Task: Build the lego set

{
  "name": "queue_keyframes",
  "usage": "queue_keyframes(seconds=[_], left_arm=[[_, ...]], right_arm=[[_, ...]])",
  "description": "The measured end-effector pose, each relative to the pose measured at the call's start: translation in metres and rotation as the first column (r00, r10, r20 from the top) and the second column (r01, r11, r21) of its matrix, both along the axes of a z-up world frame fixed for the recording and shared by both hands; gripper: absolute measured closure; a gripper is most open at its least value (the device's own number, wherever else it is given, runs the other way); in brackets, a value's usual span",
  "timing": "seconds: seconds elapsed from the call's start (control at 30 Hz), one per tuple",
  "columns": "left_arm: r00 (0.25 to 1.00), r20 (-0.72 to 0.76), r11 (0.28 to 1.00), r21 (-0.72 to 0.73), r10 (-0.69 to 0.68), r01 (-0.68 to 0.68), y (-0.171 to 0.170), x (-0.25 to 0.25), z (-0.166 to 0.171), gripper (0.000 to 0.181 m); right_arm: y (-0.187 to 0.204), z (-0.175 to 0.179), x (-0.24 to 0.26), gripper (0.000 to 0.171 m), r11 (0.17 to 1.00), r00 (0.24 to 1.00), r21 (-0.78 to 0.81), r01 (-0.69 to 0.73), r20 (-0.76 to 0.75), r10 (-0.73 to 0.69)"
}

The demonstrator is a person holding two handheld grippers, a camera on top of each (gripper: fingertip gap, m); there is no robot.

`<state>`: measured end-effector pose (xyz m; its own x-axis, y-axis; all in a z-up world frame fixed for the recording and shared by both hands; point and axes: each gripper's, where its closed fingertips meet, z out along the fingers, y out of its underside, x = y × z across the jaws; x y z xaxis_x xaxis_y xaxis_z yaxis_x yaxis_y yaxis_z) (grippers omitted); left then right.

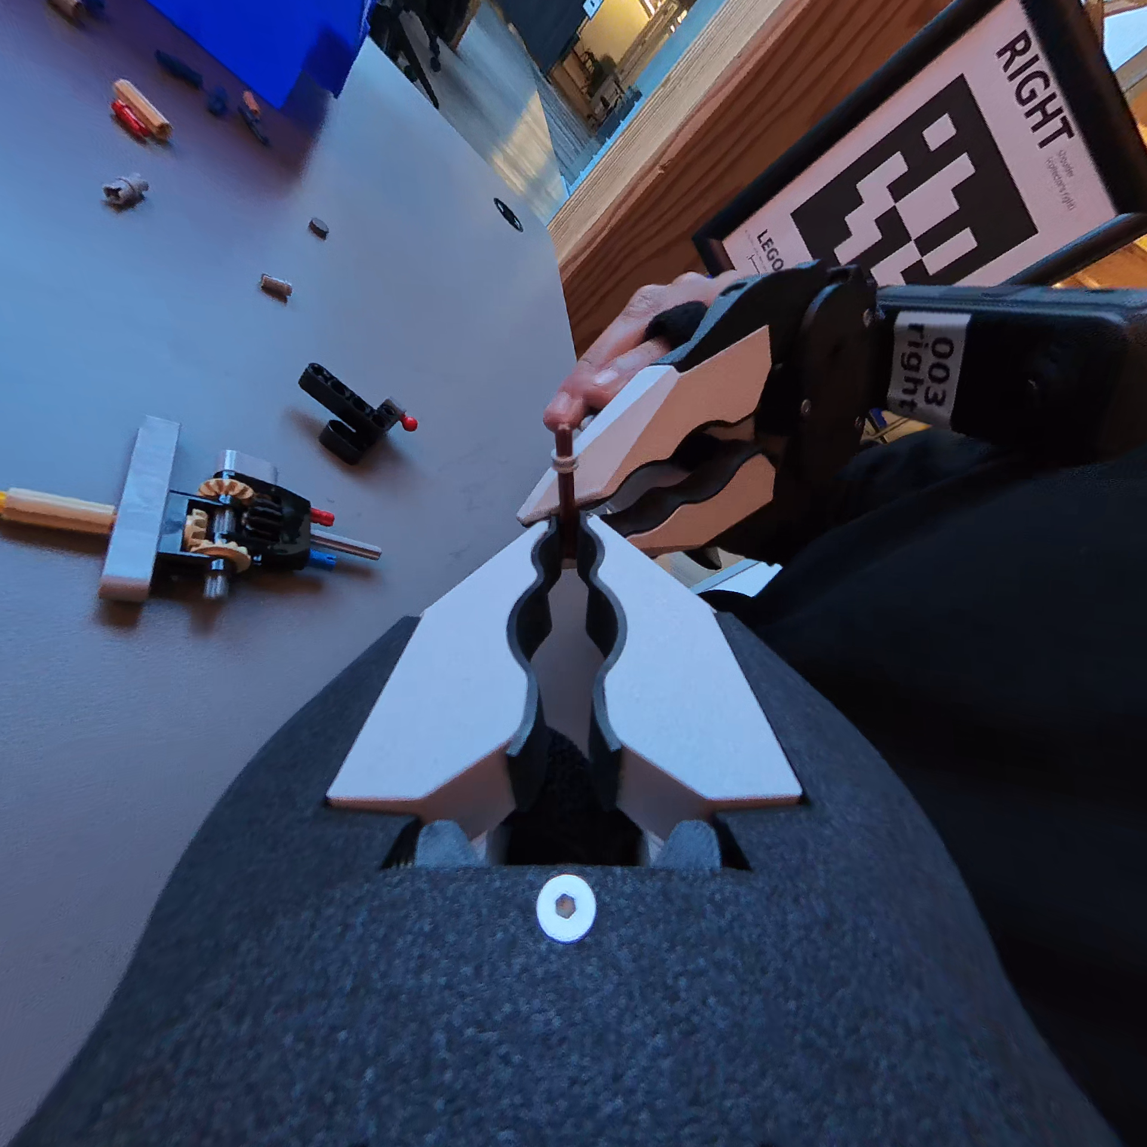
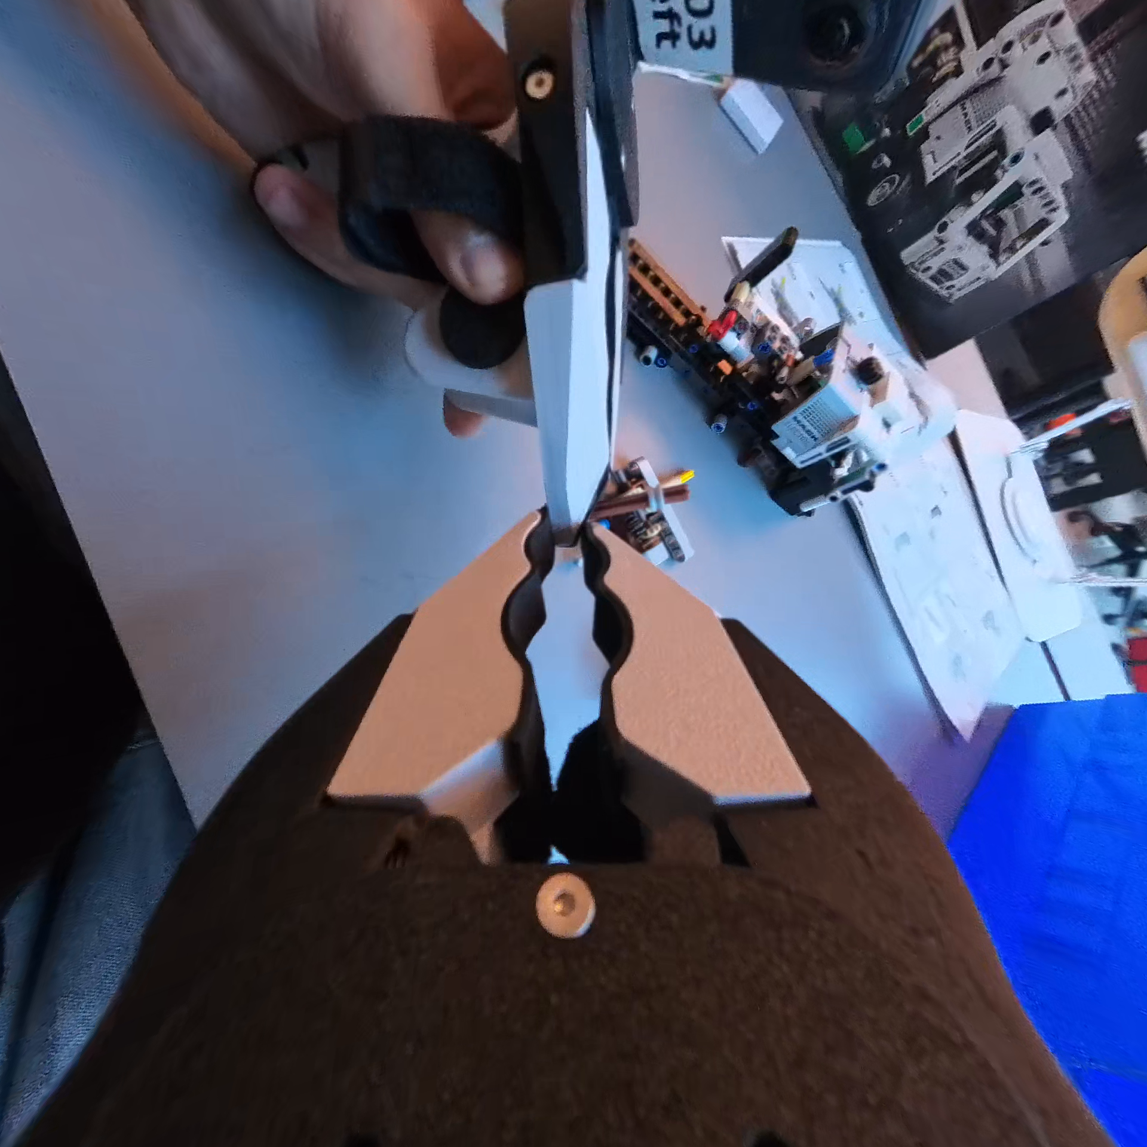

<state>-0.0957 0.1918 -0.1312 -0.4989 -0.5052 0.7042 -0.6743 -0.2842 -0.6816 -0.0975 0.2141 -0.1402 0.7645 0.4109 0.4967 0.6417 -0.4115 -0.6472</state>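
The left gripper (image 1: pixel 566 549) is clamping the lower end of a dark brown axle (image 1: pixel 565 496), above the table edge (image 1: pixel 546 298). The right gripper (image 1: pixel 574 506) is pressing closed beside the axle's pale bushing (image 1: pixel 563 462); what it is gripping cannot be told. The gear assembly (image 1: pixel 229 527) is lying well apart on the table. A skewed push risks popping the thin axle free, dropping it off the edge.

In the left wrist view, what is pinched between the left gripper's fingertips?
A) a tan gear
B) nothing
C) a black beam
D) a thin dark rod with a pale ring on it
D: the left gripper is closed on the lower end of a thin dark rod that carries a pale ring; the gears sit in the small assembly lying on the table.
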Motion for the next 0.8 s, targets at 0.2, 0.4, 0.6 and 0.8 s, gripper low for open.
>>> queue_keyframes(seconds=[0.2, 0.4, 0.6, 0.8], left_arm=[[1.000, 0.021, 0.999, 0.039, 0.021, -0.022, 0.001, 0.000, 0.000, 0.180], [0.999, 0.051, 0.998, 0.065, -0.014, 0.011, 0.000, -0.005, 0.002, 0.181], [0.959, 0.278, 0.818, 0.564, -0.060, -0.113, 0.010, -0.002, -0.016, 0.180], [0.931, 0.340, 0.692, 0.704, -0.133, -0.159, 0.003, -0.002, -0.023, 0.180]], right_arm=[[-0.005, 0.002, 0.003, 0.161, 1.000, 0.999, 0.030, 0.001, -0.038, 0.000], [-0.013, 0.028, 0.011, 0.150, 0.998, 0.928, 0.063, -0.018, -0.371, 0.040], [-0.009, 0.044, 0.001, 0.152, 0.995, 0.697, 0.082, -0.060, -0.710, 0.101], [-0.010, 0.022, -0.004, 0.165, 0.997, 0.722, 0.026, -0.074, -0.688, 0.071]])
